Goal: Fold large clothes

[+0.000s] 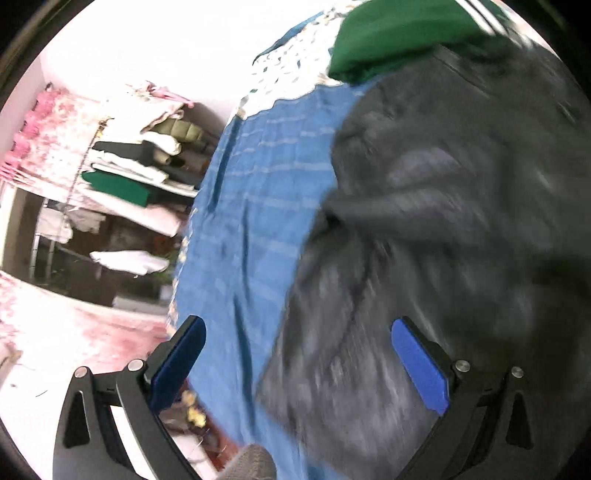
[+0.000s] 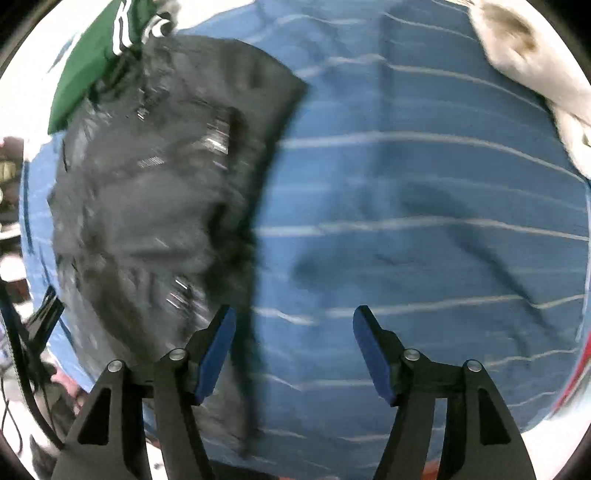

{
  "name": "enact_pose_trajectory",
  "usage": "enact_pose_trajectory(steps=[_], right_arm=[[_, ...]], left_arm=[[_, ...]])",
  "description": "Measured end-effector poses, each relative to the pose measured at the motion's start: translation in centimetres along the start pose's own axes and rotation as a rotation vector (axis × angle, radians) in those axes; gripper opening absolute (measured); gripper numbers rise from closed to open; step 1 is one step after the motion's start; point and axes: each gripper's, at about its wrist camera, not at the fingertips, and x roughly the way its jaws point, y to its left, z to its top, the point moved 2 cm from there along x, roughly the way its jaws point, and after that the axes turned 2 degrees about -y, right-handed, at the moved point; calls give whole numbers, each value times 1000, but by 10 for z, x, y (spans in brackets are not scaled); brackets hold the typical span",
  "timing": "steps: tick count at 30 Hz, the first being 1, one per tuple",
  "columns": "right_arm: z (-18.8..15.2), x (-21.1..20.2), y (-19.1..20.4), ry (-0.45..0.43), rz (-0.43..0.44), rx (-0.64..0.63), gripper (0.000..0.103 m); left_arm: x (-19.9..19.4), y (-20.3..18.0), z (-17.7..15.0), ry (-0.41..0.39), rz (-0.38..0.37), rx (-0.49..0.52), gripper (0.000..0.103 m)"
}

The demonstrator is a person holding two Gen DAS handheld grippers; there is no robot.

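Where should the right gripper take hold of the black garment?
On the black garment, its long right edge looks the best bet: it lies free on the blue sheet, just ahead of the open right gripper. Come from the bare sheet side, low, sliding one finger under.

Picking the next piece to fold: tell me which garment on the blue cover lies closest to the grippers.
The black garment, blurred, spread on the blue striped cover just ahead of both. The green one lies at its far edge; the beige one lies far off.
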Motion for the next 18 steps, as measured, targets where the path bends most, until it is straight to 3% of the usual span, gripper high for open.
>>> enact_pose_trajectory(steps=[7, 12, 18], right_arm=[[-20, -4, -59, 23, -87, -89, 68], [-24, 0, -104, 63, -124, -77, 68], [-17, 4, -140, 92, -136, -14, 68]], left_arm=[[-86, -67, -51, 28, 4, 91, 103], [-140, -116, -82, -13, -99, 173, 103], [-157, -164, -99, -17, -135, 232, 103]])
